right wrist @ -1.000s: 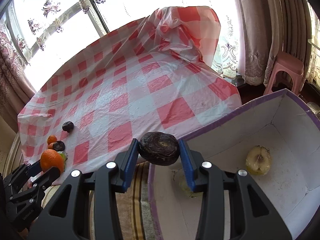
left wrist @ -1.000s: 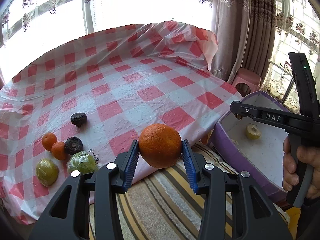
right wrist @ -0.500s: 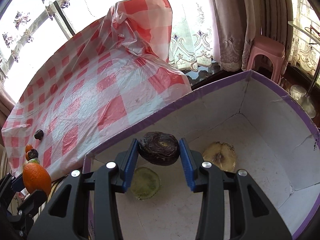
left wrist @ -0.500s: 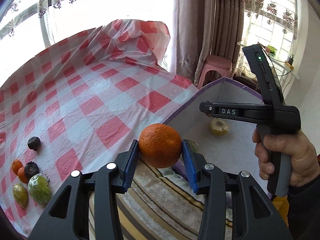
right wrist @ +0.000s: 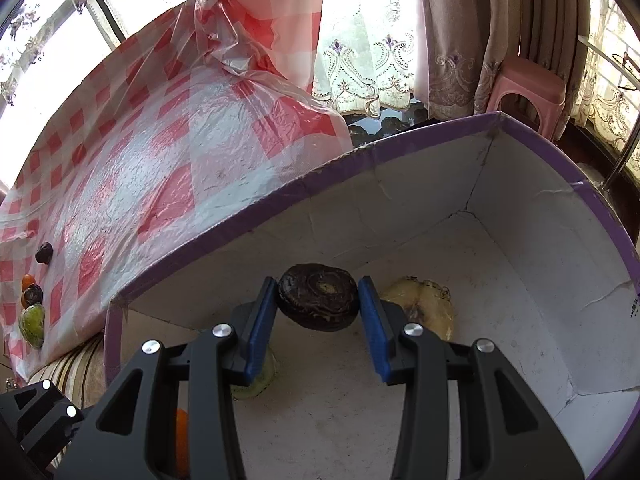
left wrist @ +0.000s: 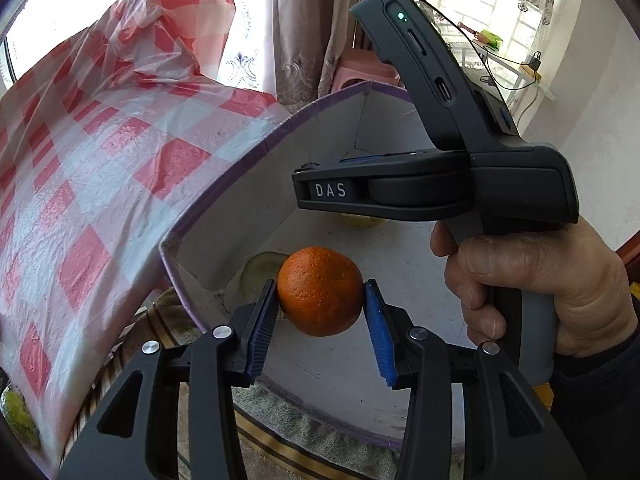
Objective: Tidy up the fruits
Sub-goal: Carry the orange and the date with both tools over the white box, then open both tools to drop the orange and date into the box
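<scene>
Left tool [left wrist: 321, 314] grips orange [left wrist: 320, 291]; only right view shows dark fruit [right wrist: 318, 297], perhaps dried.

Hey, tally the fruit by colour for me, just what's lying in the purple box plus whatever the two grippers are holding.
Orange fruit: 1, held by the left gripper
Dark brown fruit: 1, held by the right gripper
Pale yellow fruit: 1, on the floor of the box
Green fruit: 1, on the floor of the box
Total: 4

Box floor: bare white patch [right wrist: 500, 320] free at the right.
Obstacles: yellow fruit [right wrist: 428, 308] and green slice [right wrist: 256, 384] lying inside.
Rim: purple wall [right wrist: 240, 228] borders the surface.
</scene>
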